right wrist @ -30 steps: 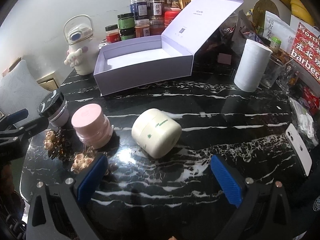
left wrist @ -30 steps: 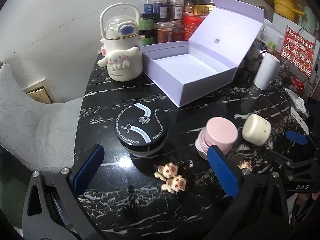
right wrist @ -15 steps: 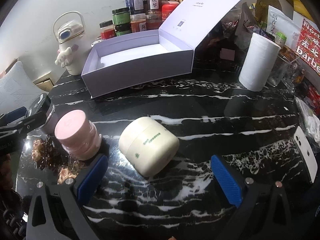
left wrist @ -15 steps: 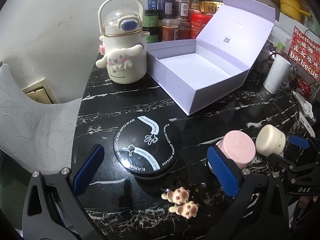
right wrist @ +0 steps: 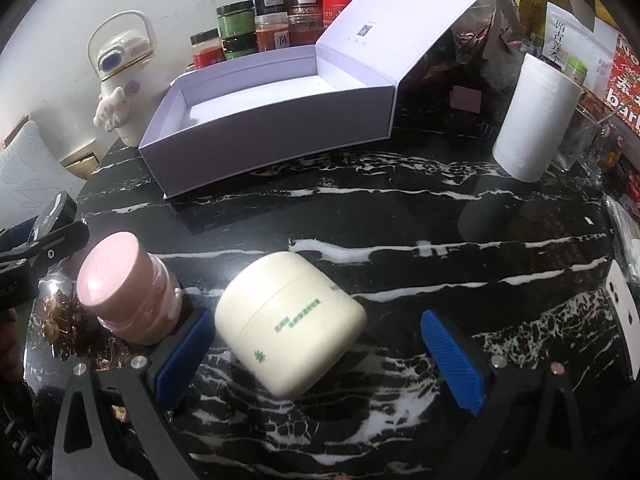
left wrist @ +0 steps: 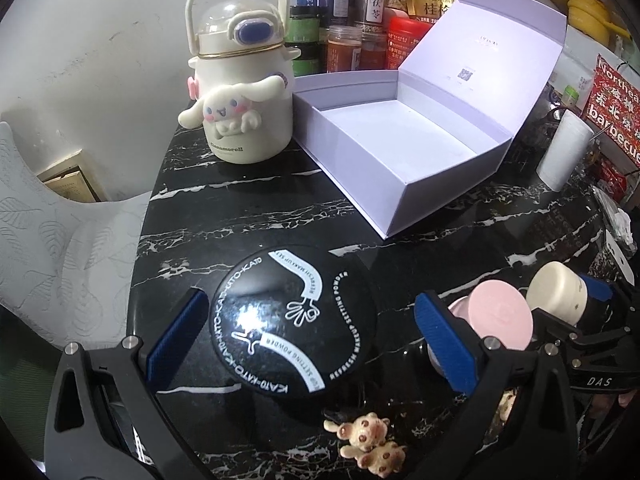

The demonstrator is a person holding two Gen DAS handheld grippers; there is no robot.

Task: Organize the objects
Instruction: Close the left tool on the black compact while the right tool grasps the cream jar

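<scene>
A black round powder case point(left wrist: 294, 320) lies on the black marble table point(left wrist: 248, 216), between the blue pads of my open left gripper point(left wrist: 310, 338). A cream jar point(right wrist: 290, 320) lies tilted between the pads of my open right gripper point(right wrist: 320, 354); it also shows in the left wrist view point(left wrist: 556, 294). A pink jar point(right wrist: 128, 288) stands just left of the right gripper, also in the left wrist view point(left wrist: 500, 318). An open lavender box point(left wrist: 408, 148) stands empty at the back, also in the right wrist view point(right wrist: 276, 112). Small bear hair clips point(left wrist: 368, 440) lie near the front edge.
A white Cinnamoroll bottle point(left wrist: 240, 92) stands left of the box. Spice jars point(left wrist: 344, 28) line the wall behind. A paper roll point(right wrist: 536, 120) and snack bags stand at the right. A white phone point(right wrist: 624, 316) lies at the right edge.
Both grippers have moved forward. The powder case now sits between the left pads and the cream jar between the right pads. Both stay open.
</scene>
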